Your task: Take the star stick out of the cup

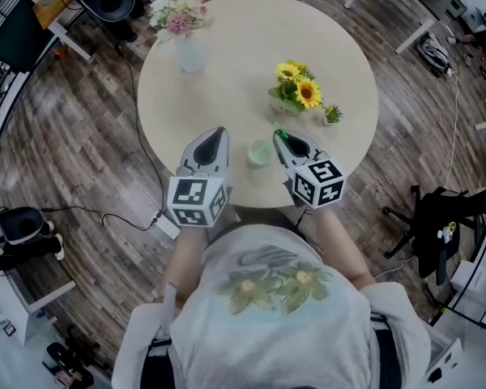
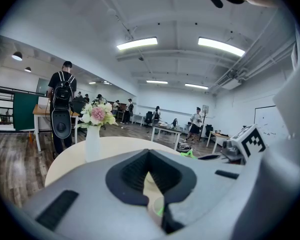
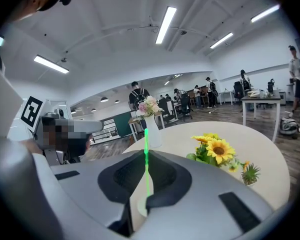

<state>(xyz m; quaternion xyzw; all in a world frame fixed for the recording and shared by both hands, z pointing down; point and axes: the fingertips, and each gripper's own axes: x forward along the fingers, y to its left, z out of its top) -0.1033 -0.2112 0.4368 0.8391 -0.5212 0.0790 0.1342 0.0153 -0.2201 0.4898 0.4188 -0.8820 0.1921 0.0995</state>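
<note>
A pale green translucent cup [image 1: 260,153] stands near the front edge of the round table [image 1: 227,63], between my two grippers. The right gripper [image 1: 280,136] is at the cup's right rim, shut on a thin bright green stick [image 3: 146,159] that rises upright between its jaws. A short piece of that green stick [image 1: 279,131] shows at the jaw tips in the head view. Its lower end is hidden by the jaws, so I cannot tell whether it is still inside the cup. The left gripper [image 1: 219,133] rests left of the cup, its jaw tips together and nothing held.
A sunflower pot [image 1: 296,91] and a tiny potted plant [image 1: 333,113] stand just beyond the right gripper. A white vase of pink flowers [image 1: 186,43] is at the far left of the table. Desks, chairs and people fill the room beyond.
</note>
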